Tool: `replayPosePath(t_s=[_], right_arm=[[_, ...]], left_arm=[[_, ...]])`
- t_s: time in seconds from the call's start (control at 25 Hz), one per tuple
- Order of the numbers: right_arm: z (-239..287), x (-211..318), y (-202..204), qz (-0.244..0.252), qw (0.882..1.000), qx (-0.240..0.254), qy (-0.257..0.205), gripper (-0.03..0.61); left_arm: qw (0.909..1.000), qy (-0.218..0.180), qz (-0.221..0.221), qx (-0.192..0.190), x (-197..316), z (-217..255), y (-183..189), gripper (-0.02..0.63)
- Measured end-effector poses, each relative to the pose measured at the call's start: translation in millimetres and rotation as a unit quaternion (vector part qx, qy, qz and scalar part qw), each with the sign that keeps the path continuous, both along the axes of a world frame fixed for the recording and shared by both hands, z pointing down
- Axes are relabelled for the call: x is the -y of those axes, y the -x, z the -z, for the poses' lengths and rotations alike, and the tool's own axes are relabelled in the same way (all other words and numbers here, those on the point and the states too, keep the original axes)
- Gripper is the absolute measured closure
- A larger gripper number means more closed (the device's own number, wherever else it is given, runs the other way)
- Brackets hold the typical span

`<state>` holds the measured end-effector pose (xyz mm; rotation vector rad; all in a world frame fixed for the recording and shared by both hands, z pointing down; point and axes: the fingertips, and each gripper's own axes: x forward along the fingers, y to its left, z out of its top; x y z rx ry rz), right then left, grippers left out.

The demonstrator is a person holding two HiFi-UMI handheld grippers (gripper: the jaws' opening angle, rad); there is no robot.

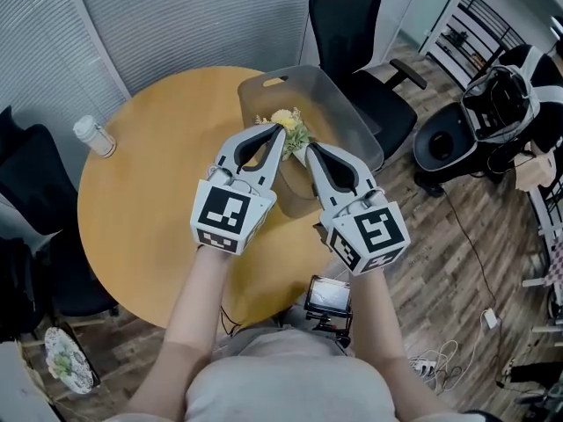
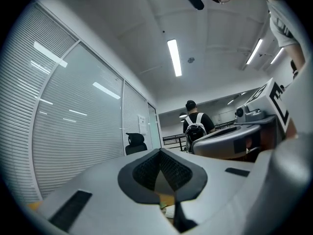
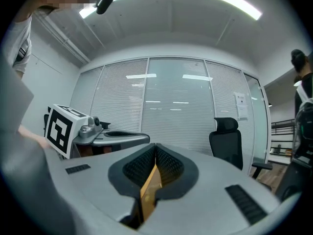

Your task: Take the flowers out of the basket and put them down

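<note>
A small bunch of yellow and white flowers with green leaves lies at the near end of a grey translucent basket on the far side of a round wooden table. Both grippers point level at it, side by side. My left gripper has its tips right at the flowers, jaws shut with nothing between them. My right gripper stops just short of the flowers, also shut and holding nothing. The gripper tips hide part of the flowers.
A white bottle stands at the table's left edge. Black office chairs stand behind the basket and at the left. A small camera device hangs at the table's near edge. A person with a backpack stands far off.
</note>
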<state>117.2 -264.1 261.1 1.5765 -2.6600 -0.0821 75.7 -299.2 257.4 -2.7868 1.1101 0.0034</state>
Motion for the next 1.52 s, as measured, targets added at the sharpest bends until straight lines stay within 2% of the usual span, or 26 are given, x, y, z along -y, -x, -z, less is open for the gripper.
replayPosePath(t_s=[0.36,0.48,0.72,0.92,1.12,1.24,1.32,1.4,1.52], right_arm=[[7,50,-28,0.017,0.999,-0.025,-0.022,0.554],[3,69,-35,0.023,0.998,-0.050,-0.010,0.554],[-26,101,-40,0.056,0.993,-0.085,0.052,0.554],[-56,123,-41,0.087,0.984,-0.108,0.112,0.552],[-80,139,-48,0.099,0.974,-0.092,0.179,0.552],[-92,146,-48,0.102,0.967,-0.106,0.210,0.549],[-99,151,-47,0.104,0.961,-0.114,0.229,0.533],[-108,155,-46,0.109,0.954,-0.123,0.252,0.469],[-122,157,-43,0.120,0.940,-0.139,0.287,0.446]], left_arm=[[0.9997,-0.007,0.022,0.005,56,4,-25,0.609],[0.9996,-0.002,0.028,0.008,71,0,-31,0.609],[0.9991,0.009,0.037,0.019,94,-13,-37,0.609],[0.9984,0.026,0.043,0.027,112,-34,-41,0.610],[0.9983,0.028,0.048,0.020,127,-35,-45,0.609],[0.9978,0.028,0.055,0.023,135,-35,-42,0.611],[0.9977,0.028,0.058,0.024,139,-34,-39,0.609],[0.9975,0.027,0.060,0.025,141,-34,-37,0.609],[0.9976,0.027,0.057,0.029,141,-35,-38,0.609]])
